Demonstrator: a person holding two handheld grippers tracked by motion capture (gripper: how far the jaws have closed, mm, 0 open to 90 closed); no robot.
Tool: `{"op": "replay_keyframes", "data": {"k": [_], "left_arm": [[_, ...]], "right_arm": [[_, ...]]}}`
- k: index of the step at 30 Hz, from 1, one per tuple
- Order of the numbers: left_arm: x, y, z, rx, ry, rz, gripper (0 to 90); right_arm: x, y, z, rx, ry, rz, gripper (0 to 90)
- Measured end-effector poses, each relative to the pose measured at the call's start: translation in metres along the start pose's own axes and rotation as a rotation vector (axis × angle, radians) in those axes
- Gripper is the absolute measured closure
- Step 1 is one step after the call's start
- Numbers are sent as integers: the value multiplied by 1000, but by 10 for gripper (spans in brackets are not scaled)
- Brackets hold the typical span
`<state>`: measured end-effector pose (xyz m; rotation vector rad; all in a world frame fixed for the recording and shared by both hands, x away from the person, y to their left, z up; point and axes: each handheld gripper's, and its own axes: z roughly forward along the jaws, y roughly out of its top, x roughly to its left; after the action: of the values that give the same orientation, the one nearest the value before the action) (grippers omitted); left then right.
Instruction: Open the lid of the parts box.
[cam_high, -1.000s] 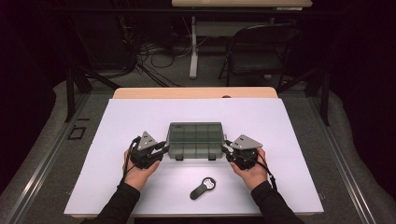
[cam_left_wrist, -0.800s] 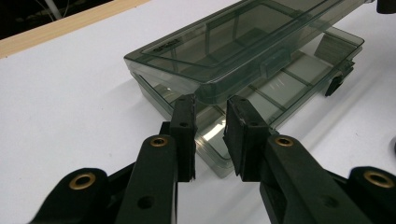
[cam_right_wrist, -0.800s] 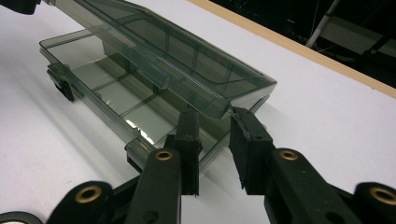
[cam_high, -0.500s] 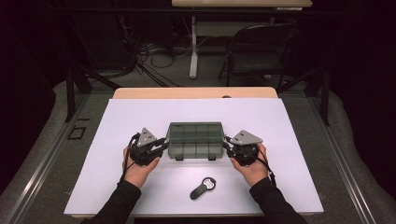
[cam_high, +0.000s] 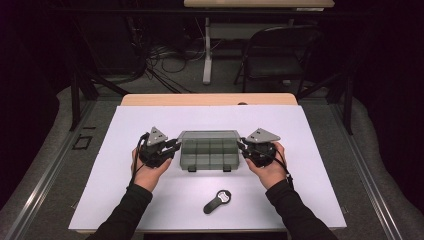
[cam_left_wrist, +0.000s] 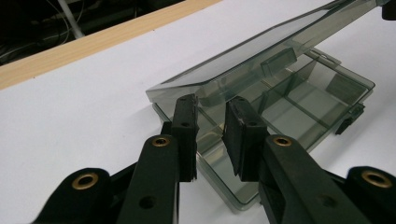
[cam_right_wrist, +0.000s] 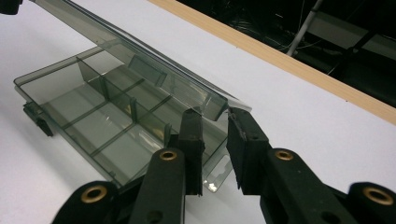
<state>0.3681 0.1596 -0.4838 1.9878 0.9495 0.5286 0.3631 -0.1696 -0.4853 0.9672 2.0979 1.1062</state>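
**White tabletop, lid of the smoky box lifted at both ends**

White covering spreads over the table (cam_high: 125, 200), with a wooden edge along its far side. Nearest the person, a black handheld tool (cam_high: 217, 201) lies between the forearms, well short of both grippers. The left gripper (cam_left_wrist: 212, 128) has its jaws pinched on the left corner of the clear lid (cam_left_wrist: 243, 60); they have just been closing, with the lid's rim between the pads. The right gripper (cam_right_wrist: 215, 135) is likewise clamped on the lid's right corner. Between the two grippers sits the compartment box (cam_high: 207, 155), its base flat on the covering and its lid raised, tilted up from the far hinge. Beyond the table stands a dark chair (cam_high: 280, 55).
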Motion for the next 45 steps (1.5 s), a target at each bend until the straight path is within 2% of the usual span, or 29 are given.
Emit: {"op": "replay_keyframes", "data": {"k": [23, 36, 45], "left_arm": [[12, 19, 7, -13, 10, -56, 776], [18, 33, 10, -7, 26, -69, 784], [22, 40, 14, -5, 36, -73, 791]], "right_arm": [[-12, 21, 9, 13, -19, 29, 777], [-21, 30, 16, 19, -17, 65, 799], [-24, 37, 21, 21, -35, 68, 809]]}}
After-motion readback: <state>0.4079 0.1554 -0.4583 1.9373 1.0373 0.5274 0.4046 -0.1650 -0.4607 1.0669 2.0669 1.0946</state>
